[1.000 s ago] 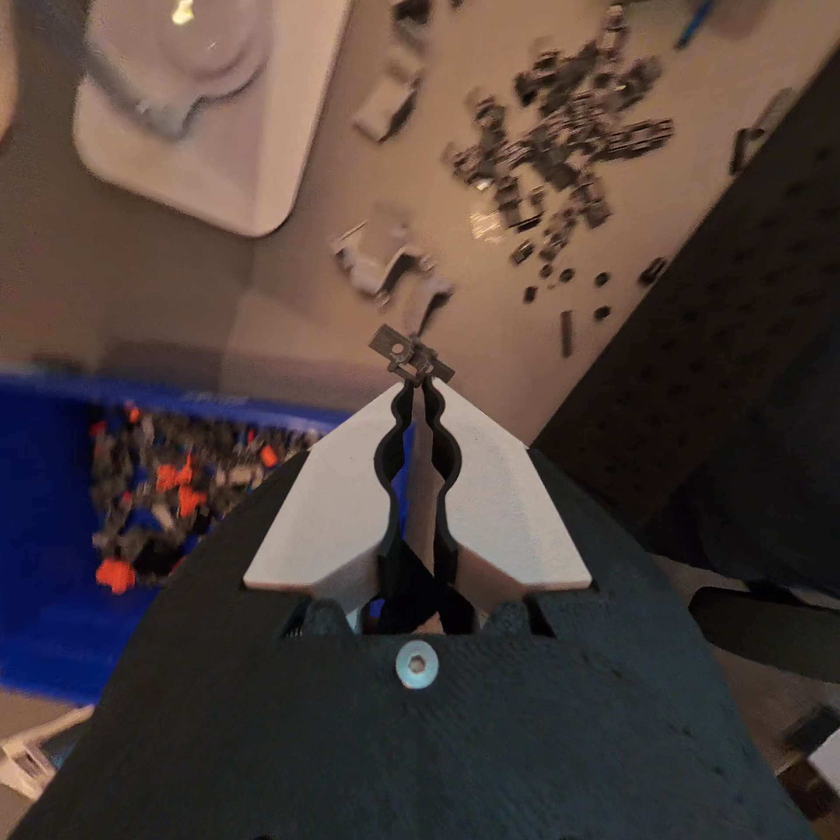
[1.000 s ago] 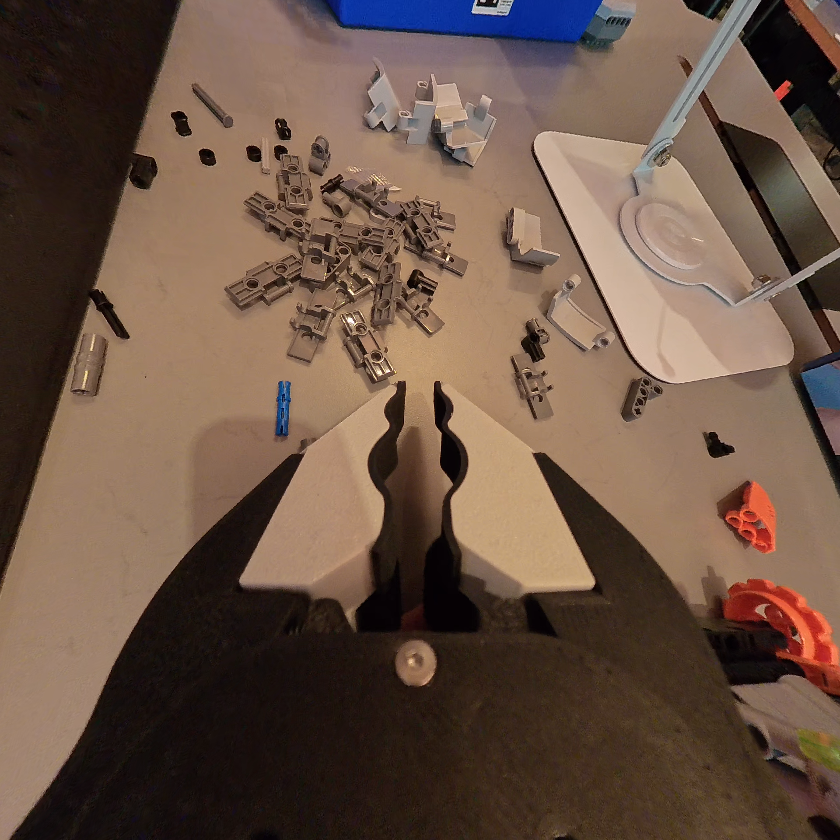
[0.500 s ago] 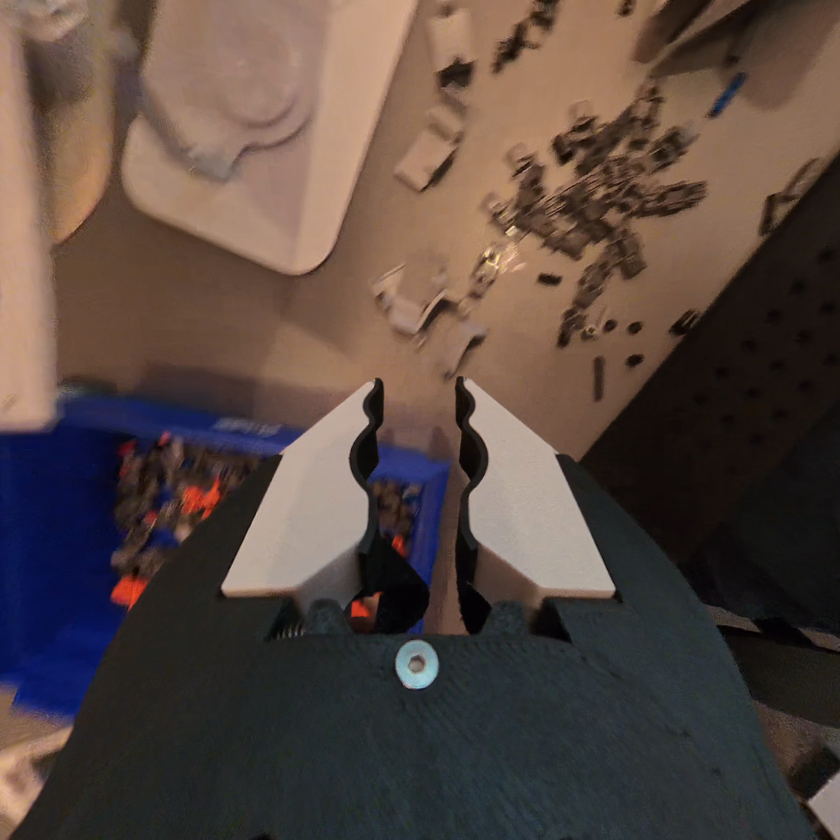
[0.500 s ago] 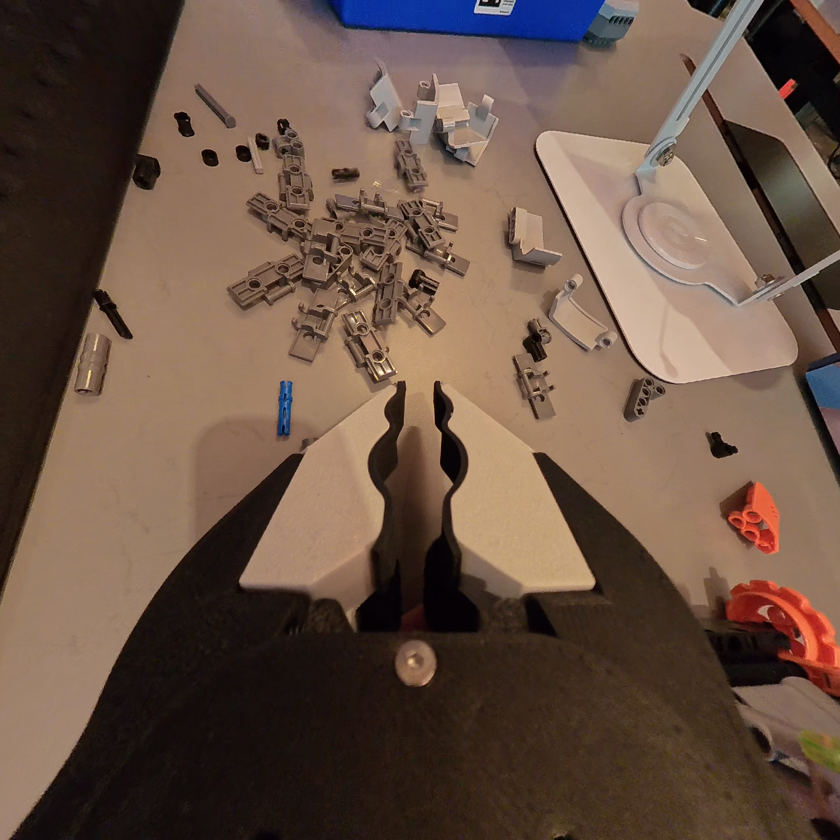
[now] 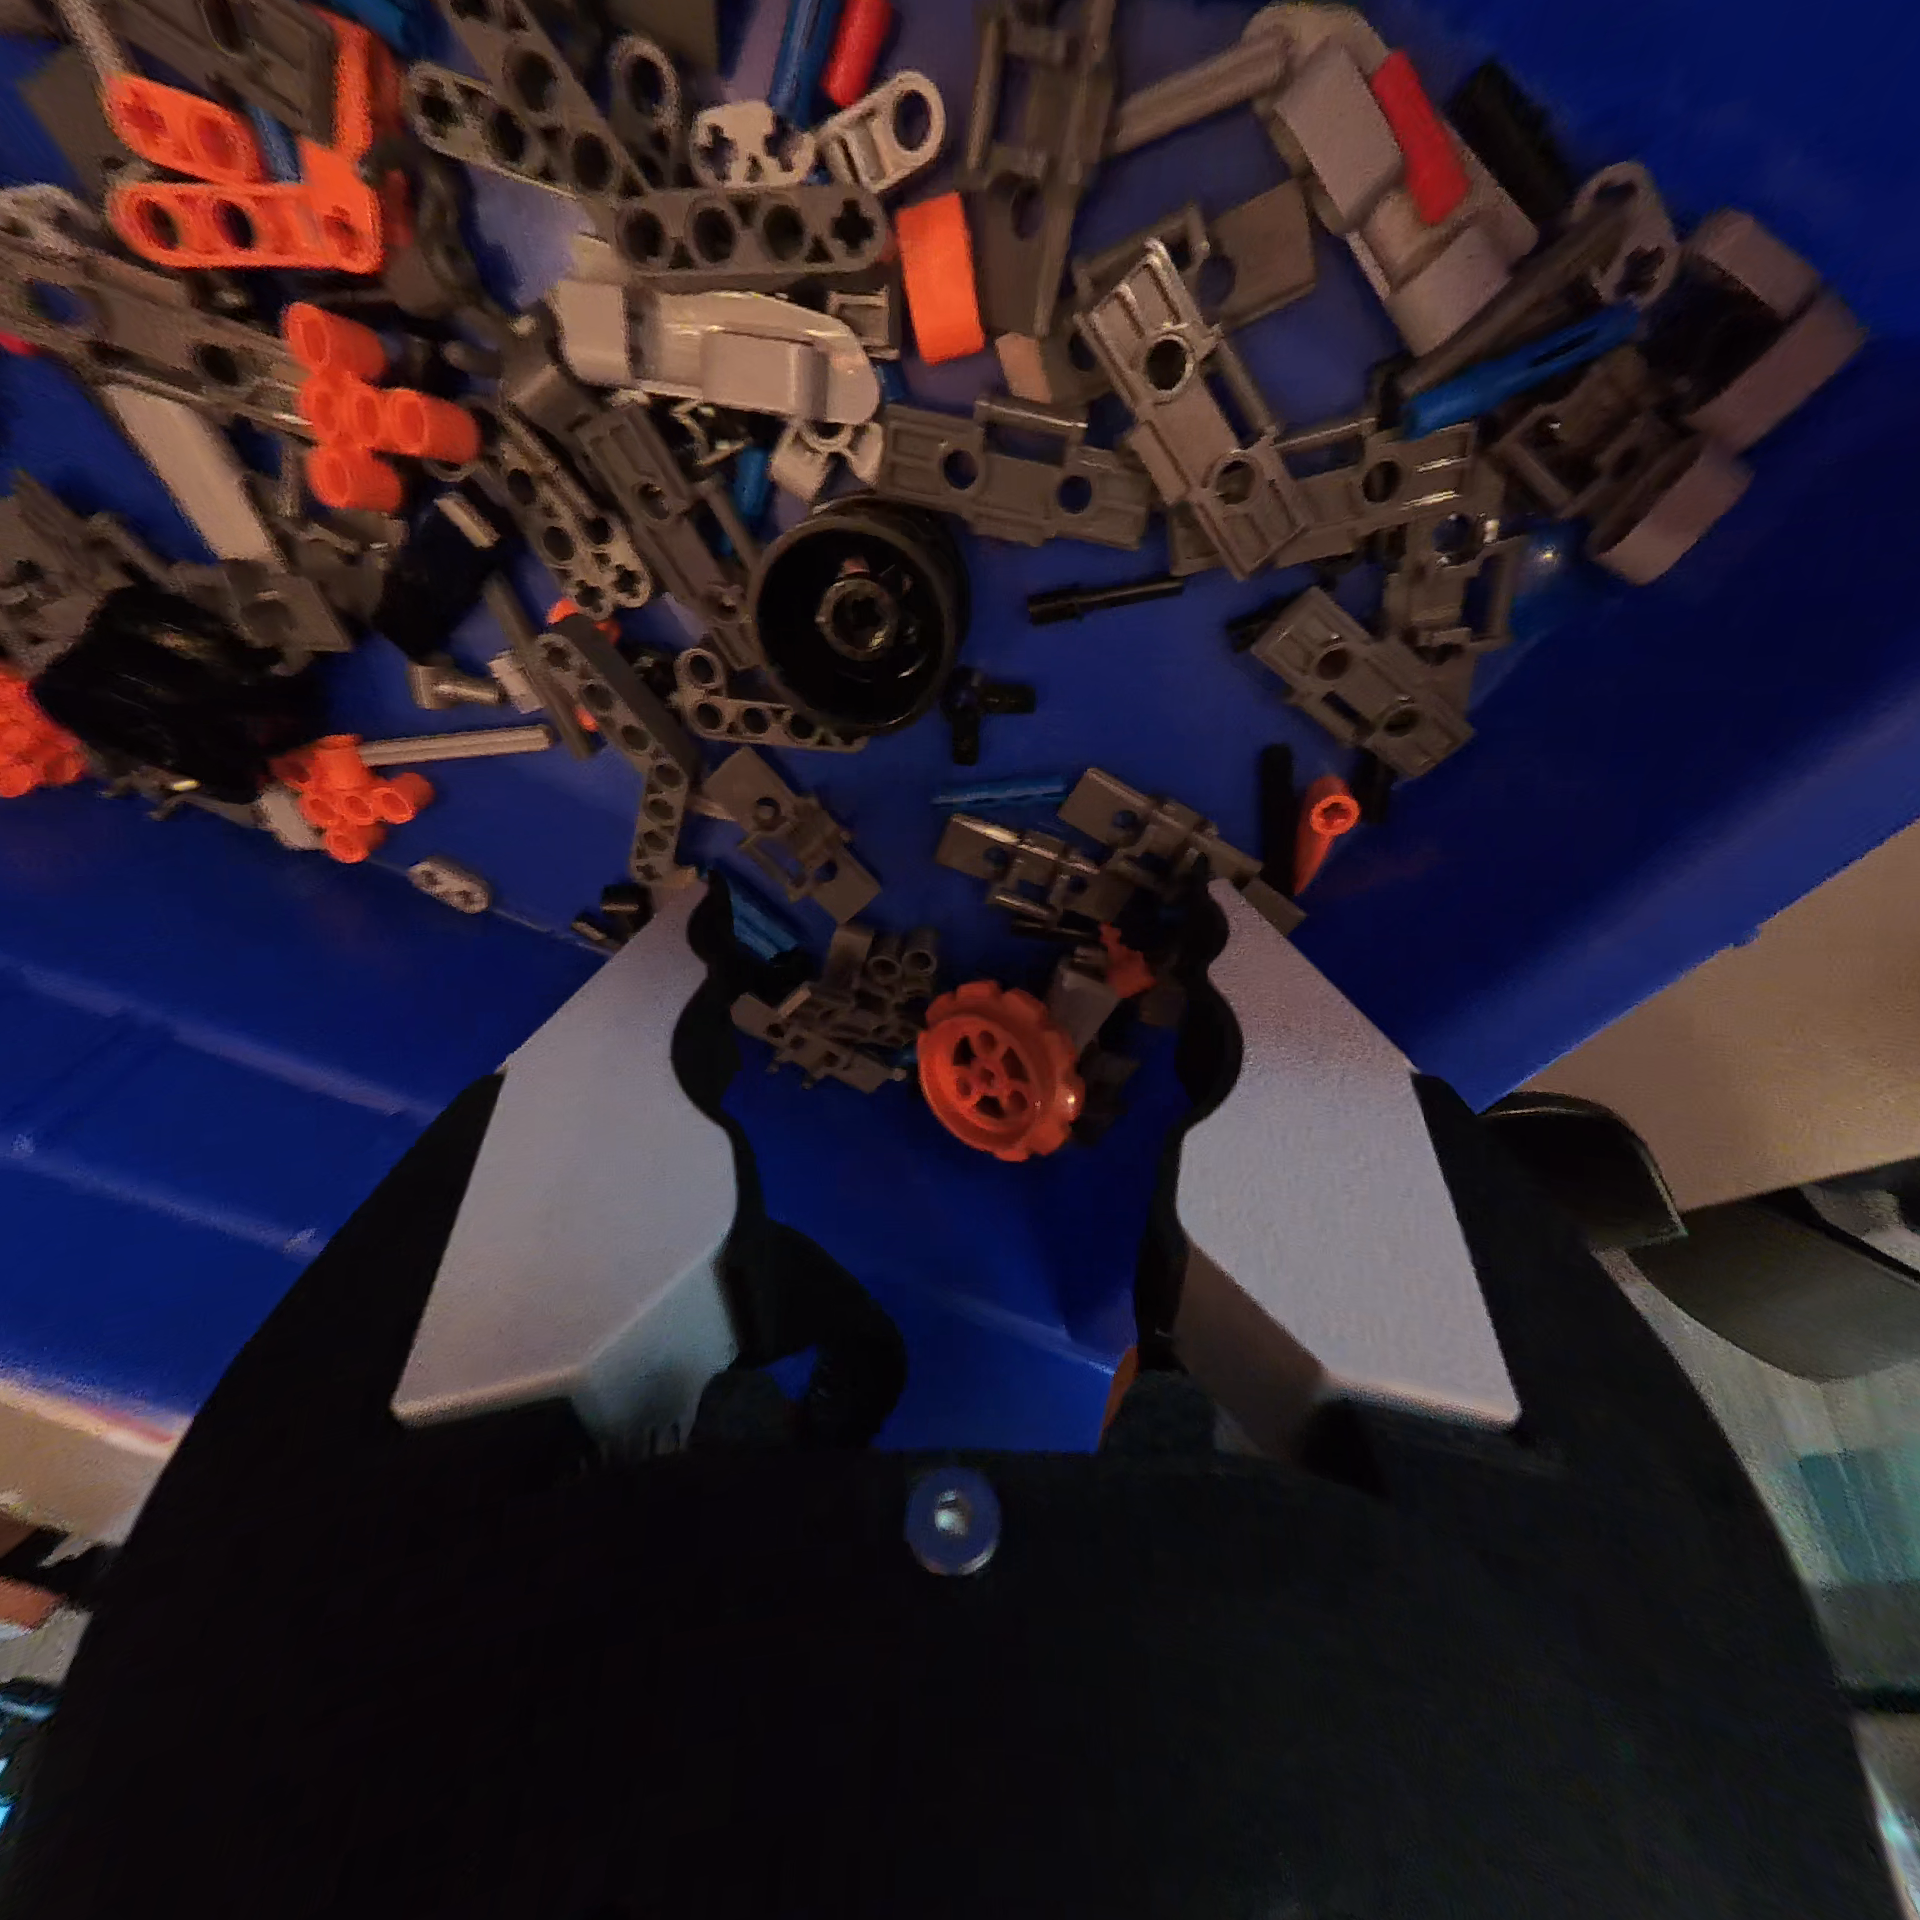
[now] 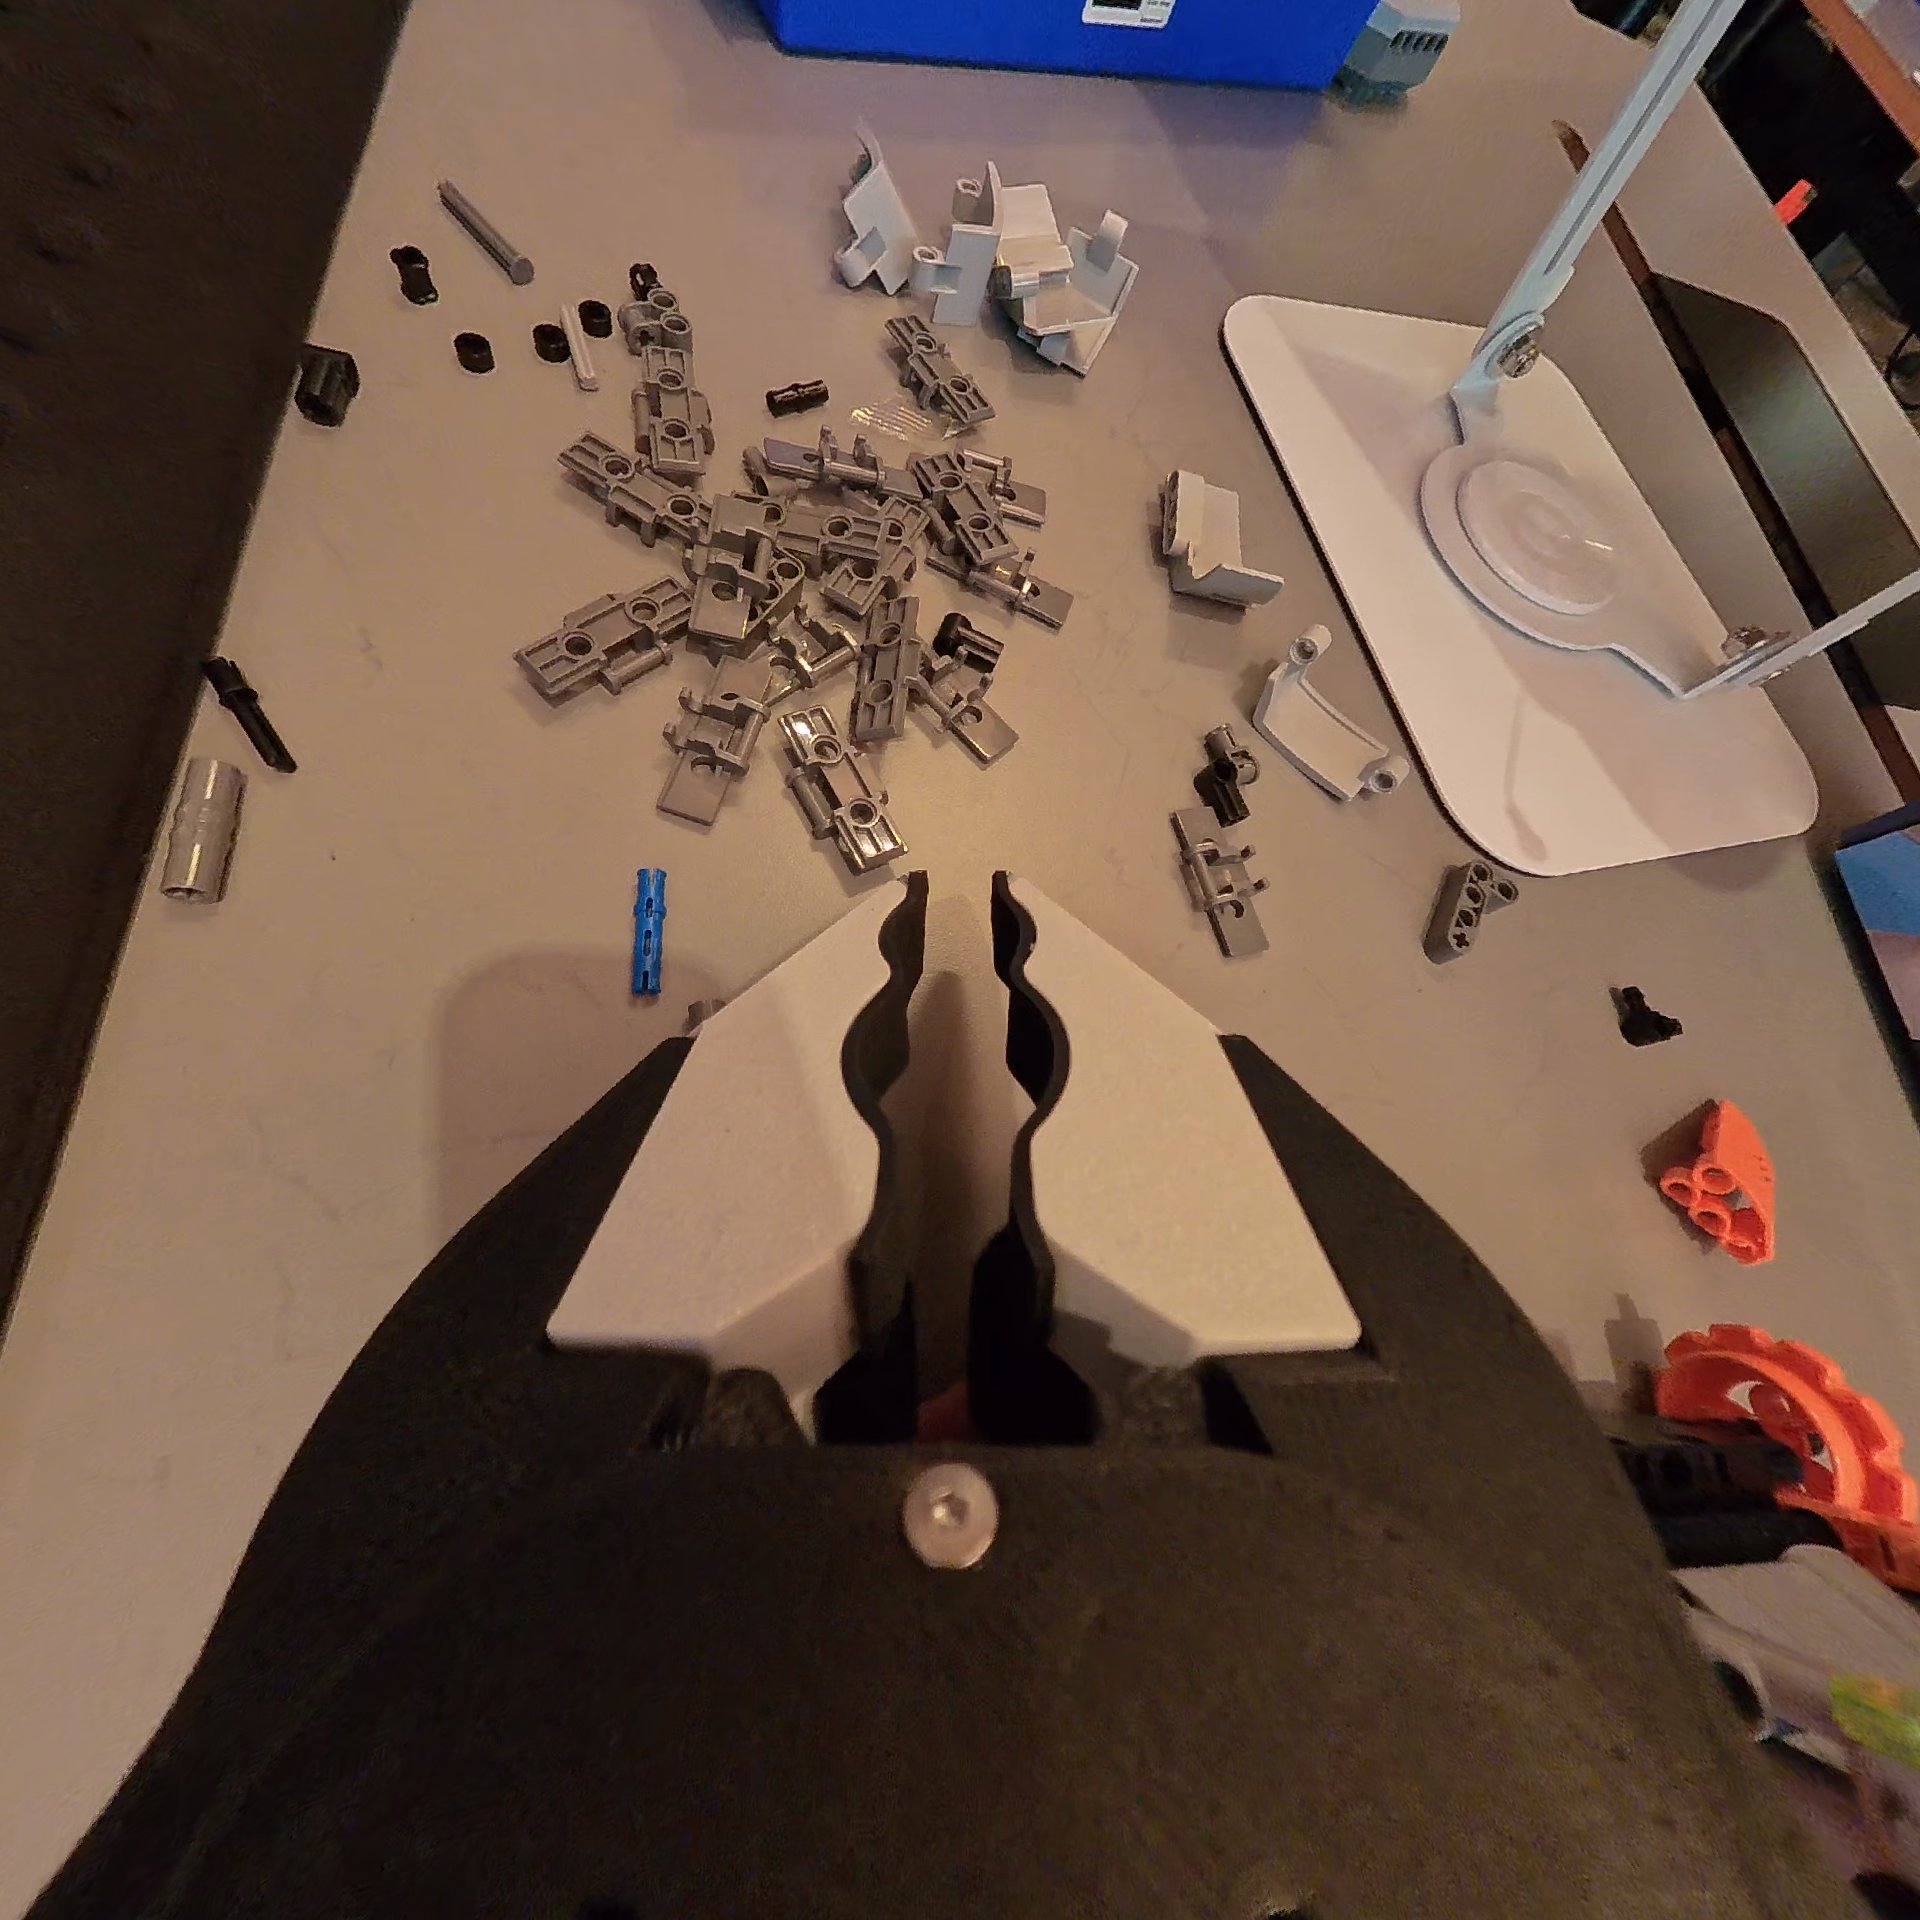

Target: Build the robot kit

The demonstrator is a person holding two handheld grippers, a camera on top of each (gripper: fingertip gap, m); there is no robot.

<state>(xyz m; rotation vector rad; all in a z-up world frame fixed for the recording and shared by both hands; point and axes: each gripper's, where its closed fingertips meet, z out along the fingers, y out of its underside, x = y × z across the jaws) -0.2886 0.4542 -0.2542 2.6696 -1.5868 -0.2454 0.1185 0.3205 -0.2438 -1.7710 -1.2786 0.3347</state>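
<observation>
Inside the blue bin (image 5: 260, 1091): I am holding my left gripper (image 5: 961, 894) low over a jumble of building parts, its jaws spread wide and gripping nothing. An orange gear wheel (image 5: 997, 1070) and a knot of dark grey connectors (image 5: 852, 997) are lying between the two fingers, just beside each other on the bin floor; whether either finger is touching them I cannot tell. Beyond the tips a black wheel hub (image 5: 860, 613) is sitting among grey track links (image 5: 1013, 473), perforated beams and orange connectors (image 5: 364, 405), all heaped and overlapping.

Over the table (image 6: 312, 1143): I am hovering my right gripper (image 6: 956, 883) with its jaws parted only by a narrow gap, bare tabletop showing through and nothing caught between them. A pile of grey links (image 6: 810, 582) is lying just ahead of the tips, a blue pin (image 6: 648, 932) close on the left and a single grey link (image 6: 1216, 878) on the right. Farther out are a metal sleeve (image 6: 203, 828) by the dark mat (image 6: 125, 416), light grey panels (image 6: 987, 260), a white stand base (image 6: 1558, 644) and an orange block (image 6: 1714, 1195).
</observation>
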